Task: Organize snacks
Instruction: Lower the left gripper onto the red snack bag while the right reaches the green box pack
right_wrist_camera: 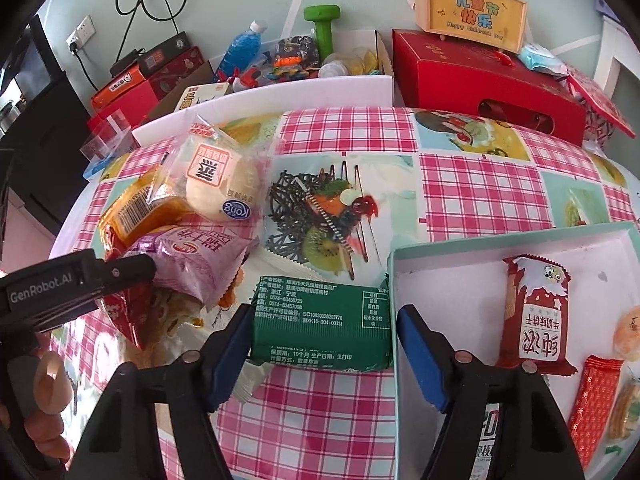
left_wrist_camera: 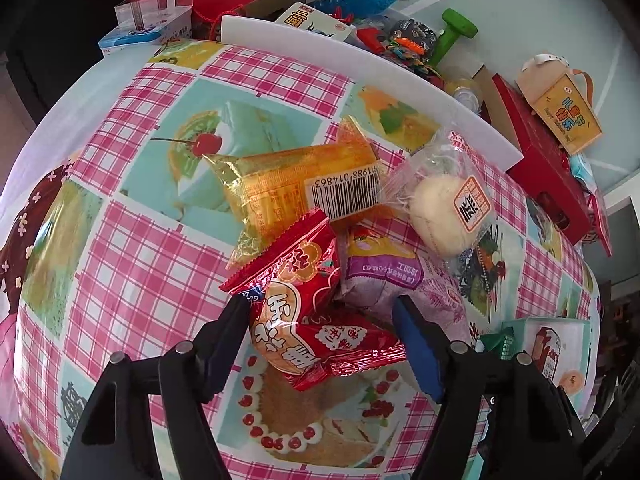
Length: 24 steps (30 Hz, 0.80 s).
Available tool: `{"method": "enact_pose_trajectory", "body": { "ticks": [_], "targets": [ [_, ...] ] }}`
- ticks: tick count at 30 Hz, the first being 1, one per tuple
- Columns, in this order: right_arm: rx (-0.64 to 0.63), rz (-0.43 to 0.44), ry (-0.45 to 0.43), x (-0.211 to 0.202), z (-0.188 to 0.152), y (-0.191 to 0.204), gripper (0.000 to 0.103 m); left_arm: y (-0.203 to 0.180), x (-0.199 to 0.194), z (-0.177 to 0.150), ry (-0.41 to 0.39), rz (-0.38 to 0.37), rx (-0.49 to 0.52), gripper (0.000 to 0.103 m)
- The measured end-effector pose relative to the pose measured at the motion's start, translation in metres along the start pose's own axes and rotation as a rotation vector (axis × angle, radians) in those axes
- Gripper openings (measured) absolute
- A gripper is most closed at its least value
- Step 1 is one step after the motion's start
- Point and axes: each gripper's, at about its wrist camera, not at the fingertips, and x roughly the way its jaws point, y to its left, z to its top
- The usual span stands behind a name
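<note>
Checkered tablecloth (left_wrist_camera: 132, 264); left fingers (left_wrist_camera: 224, 332) clamped on red packet (left_wrist_camera: 304, 320), right fingers (right_wrist_camera: 228, 348) around green packet (right_wrist_camera: 320, 324), grip uncertain.

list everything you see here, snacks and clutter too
red packet: 1, red, pile front
orange packet: 1, orange, pile back
purple packet: 1, purple, pile middle
bun: 1, pale, clear wrap, overlapping orange packet
green packet: 1, green, beside box
box: 1, pale teal, on tablecloth
biscuit packet: 1, dark red, in box
strip packet: 1, red, in box
tablecloth: 1, pink check, under everything
bottle: 1, blue, behind table
dumbbell: 1, green, behind table
gift box: 1, red, behind table
hand: 1, holding left claw
left claw: 1, black, blue pads, pressing red packet
right claw: 1, black, blue pads, around green packet, grip unclear
</note>
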Motion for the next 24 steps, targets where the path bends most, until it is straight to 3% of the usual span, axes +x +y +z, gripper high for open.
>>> {"method": "enact_pose_trajectory", "body": {
  "ticks": [11,24],
  "targets": [
    [-0.031,-0.005,0.016,-0.011,-0.010,0.003,0.068,-0.009,-0.009,-0.028,0.034,0.033,0.029,0.074],
    [-0.061,0.000,0.026,-0.026,-0.029,0.006,0.068,-0.037,-0.015,-0.075,0.068,0.021,0.101,0.074]
  ]
}}
